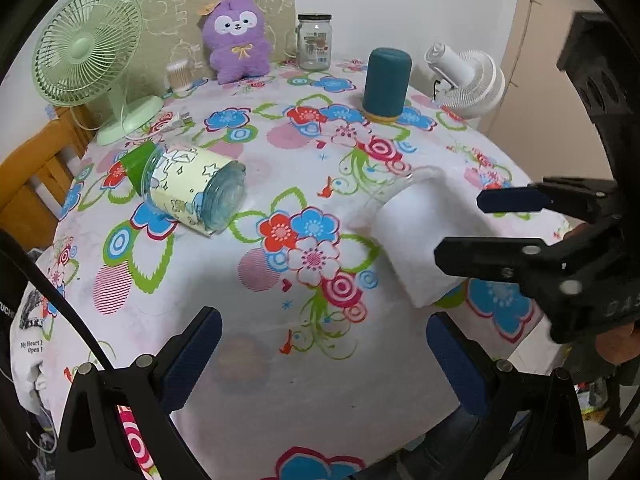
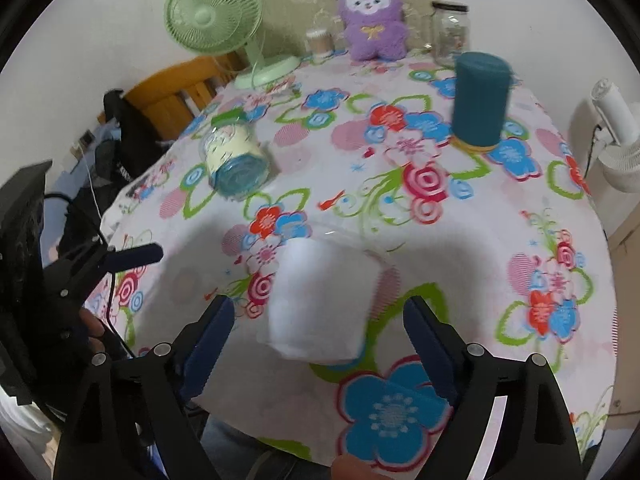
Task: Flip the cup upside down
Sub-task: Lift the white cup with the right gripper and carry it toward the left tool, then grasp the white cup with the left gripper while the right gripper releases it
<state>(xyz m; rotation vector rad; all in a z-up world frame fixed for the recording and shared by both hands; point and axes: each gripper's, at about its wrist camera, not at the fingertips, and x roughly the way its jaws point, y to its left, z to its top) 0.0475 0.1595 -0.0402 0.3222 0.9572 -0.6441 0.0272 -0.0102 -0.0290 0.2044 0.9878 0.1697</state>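
Note:
A white cup (image 1: 420,236) lies tilted, its clear rim toward the table's middle; in the right wrist view the cup (image 2: 320,300) sits between my right gripper's fingers. My right gripper (image 2: 318,344) is open, its blue pads on either side of the cup without touching it; it also shows in the left wrist view (image 1: 476,228). My left gripper (image 1: 320,356) is open and empty over the near table, left of the cup. A teal cup (image 1: 386,84) stands upside down at the back. A clear bottle (image 1: 188,188) with a green cap lies on its side at the left.
The table has a flowered cloth (image 1: 280,240). A green fan (image 1: 88,52), a purple plush toy (image 1: 236,40), a glass jar (image 1: 315,42) and a white fan (image 1: 468,76) stand along the back. A wooden chair (image 1: 36,168) is at the left edge.

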